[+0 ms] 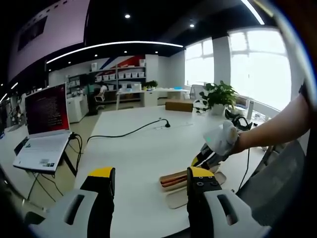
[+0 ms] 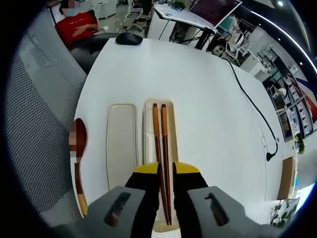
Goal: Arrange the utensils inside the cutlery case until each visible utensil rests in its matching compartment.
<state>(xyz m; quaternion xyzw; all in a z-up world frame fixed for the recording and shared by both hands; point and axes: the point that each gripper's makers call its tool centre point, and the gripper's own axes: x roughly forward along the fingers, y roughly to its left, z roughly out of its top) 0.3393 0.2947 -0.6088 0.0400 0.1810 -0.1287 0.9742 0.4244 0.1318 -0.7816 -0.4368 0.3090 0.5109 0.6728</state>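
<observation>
In the right gripper view, the right gripper [image 2: 166,173] is closed on the chopsticks [image 2: 161,148], a dark wooden pair that runs between its yellow-tipped jaws toward 12 o'clock. The chopsticks lie along the right compartment of the cutlery case [image 2: 122,148], a pale tray on the white table [image 2: 208,89]. The left compartment holds nothing. A wooden spoon [image 2: 78,153] lies on the table just beside the case, at 9 o'clock from it. A black mouse [image 2: 129,38] sits far up the table, at 12 o'clock.

In the left gripper view, the left gripper [image 1: 151,173] hangs over the table with its jaws apart, holding nothing. At 4 o'clock the case [image 1: 174,198] appears, with a gloved hand [image 1: 222,139] above it; what this hand holds is probably the other gripper, but it is unclear. A laptop [image 1: 47,114] stands at 9 o'clock.
</observation>
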